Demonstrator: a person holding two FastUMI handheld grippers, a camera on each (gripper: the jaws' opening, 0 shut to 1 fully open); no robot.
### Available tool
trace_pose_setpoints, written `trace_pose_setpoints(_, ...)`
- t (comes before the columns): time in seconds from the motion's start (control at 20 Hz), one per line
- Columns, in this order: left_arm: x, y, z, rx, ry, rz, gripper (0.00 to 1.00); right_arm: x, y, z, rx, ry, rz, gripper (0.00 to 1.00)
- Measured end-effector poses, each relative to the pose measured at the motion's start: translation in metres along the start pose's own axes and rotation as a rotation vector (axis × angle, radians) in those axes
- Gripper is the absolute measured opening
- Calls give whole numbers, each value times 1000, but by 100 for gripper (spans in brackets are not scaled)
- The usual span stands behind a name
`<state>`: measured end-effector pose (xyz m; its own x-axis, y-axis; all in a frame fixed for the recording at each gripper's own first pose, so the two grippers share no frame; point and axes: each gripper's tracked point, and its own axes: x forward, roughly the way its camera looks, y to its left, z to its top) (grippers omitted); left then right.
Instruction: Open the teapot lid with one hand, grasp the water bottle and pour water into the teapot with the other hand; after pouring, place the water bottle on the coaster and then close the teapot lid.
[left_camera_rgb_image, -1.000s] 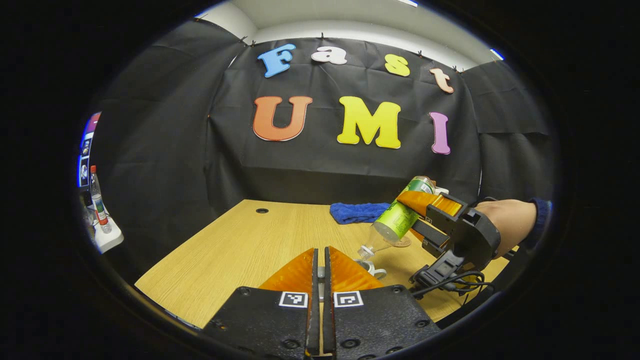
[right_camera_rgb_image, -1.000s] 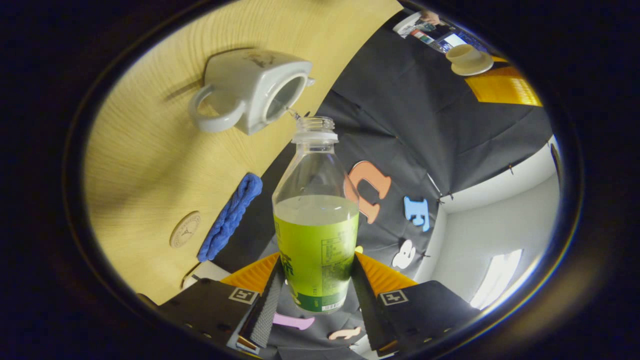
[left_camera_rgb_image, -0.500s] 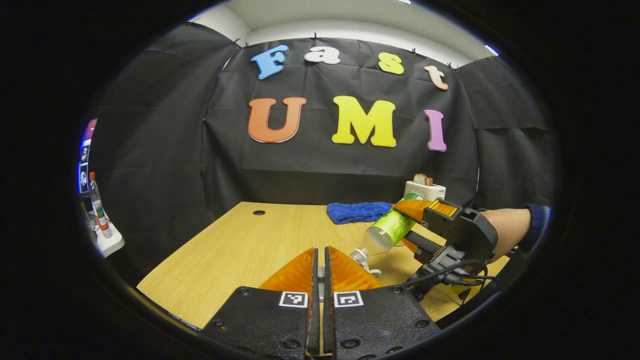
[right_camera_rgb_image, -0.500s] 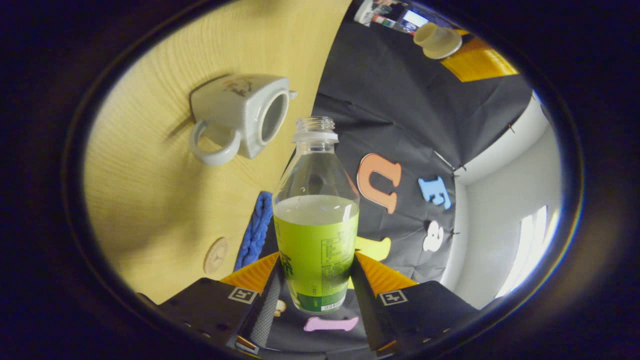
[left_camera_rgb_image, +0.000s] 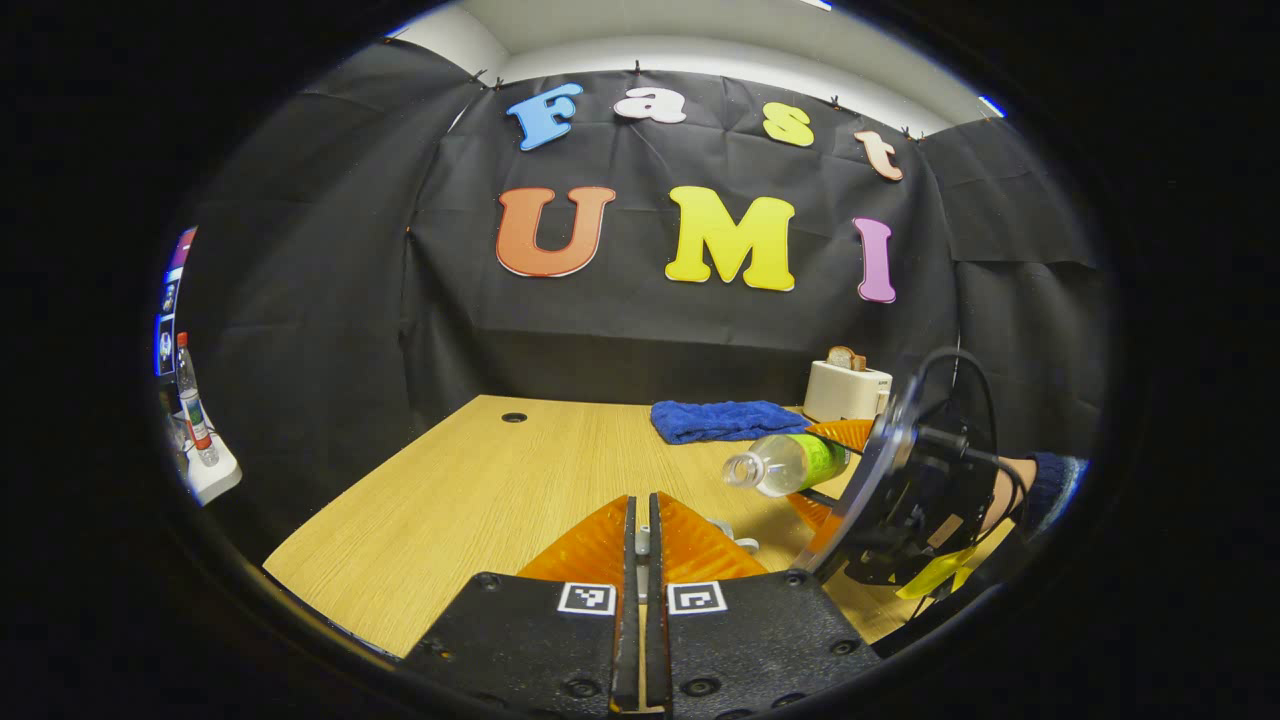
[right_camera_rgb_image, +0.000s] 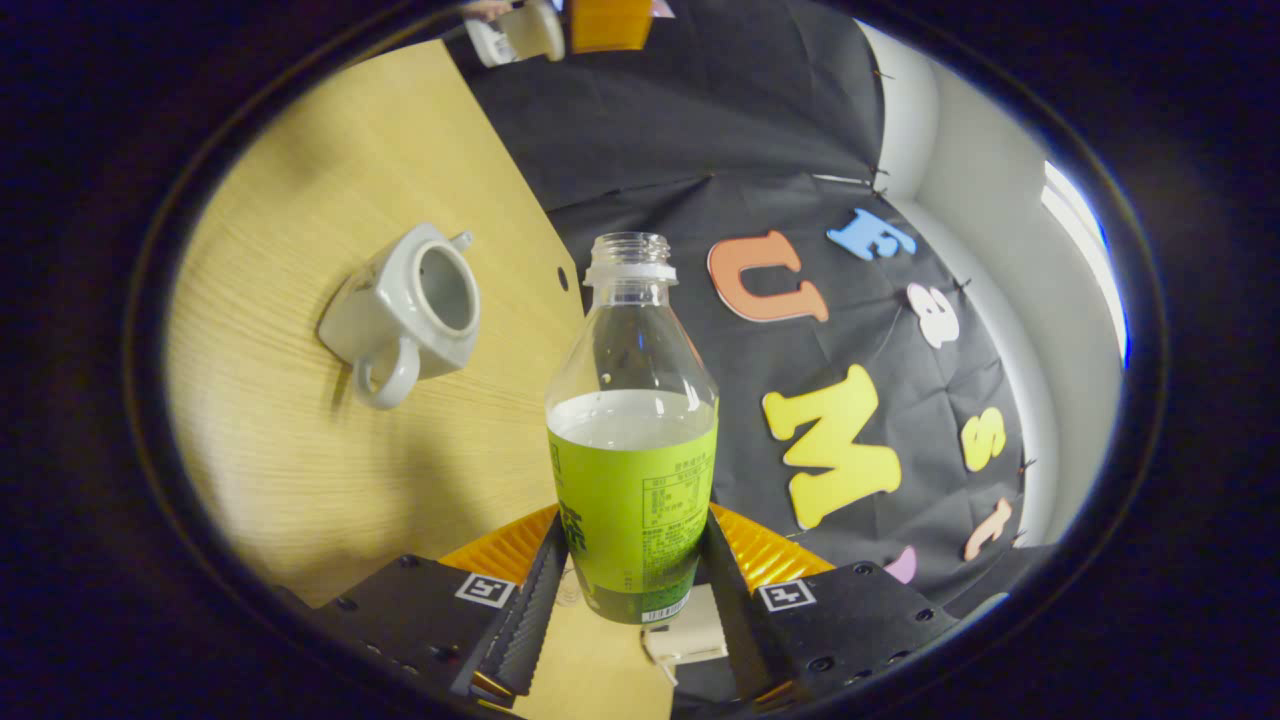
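My right gripper is shut on the water bottle, which has a green label, no cap and is part full. In the left gripper view the water bottle lies almost level over the table's right side, mouth pointing left, held by the right gripper. The white teapot stands on the wooden table with its mouth uncovered, apart from the bottle. The left gripper has its fingers pressed together. In the right gripper view the left gripper holds the white teapot lid up and away from the pot.
A blue cloth lies at the table's back edge, beside a white toaster with bread in it. A cable hole sits at the back left of the table. Off the table's left side, a small bottle stands on a white stand.
The right gripper has tipped the bottle back from its steep downward pour over the teapot to nearly level and drawn it away from the pot. The left gripper has barely moved.
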<state>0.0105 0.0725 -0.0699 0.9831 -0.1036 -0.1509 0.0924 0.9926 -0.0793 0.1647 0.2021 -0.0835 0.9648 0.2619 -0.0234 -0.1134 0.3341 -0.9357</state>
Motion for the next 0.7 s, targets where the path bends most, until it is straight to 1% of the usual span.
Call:
trace_pose_setpoints(0.15,3,-1,-5,3,17,4,5,-1,-10,-4,151,1,19,76)
trace_pose_setpoints(0.2,4,-4,-5,4,16,1,5,3,-17,-7,207,7,28,73)
trace_pose_setpoints(0.25,4,-6,-5,7,15,-3,5,6,-21,-11,266,15,41,76)
trace_pose_setpoints(0.3,5,-10,-6,12,16,-8,5,9,-23,-14,322,22,60,77)
trace_pose_setpoints(0.35,7,-13,-6,18,17,-11,5,14,-26,-17,378,30,76,73)
trace_pose_setpoints(0.4,8,-14,-6,25,16,-12,5,17,-30,-21,441,40,89,76)
trace_pose_setpoints(0.45,9,-16,-6,30,15,-15,5,23,-34,-26,512,55,101,77)
trace_pose_setpoints(0.55,10,-19,-7,35,18,-20,5,33,-40,-36,663,76,119,77)
trace_pose_setpoints(0.7,15,-23,-11,42,30,-29,5,42,-44,-54,883,110,118,77)
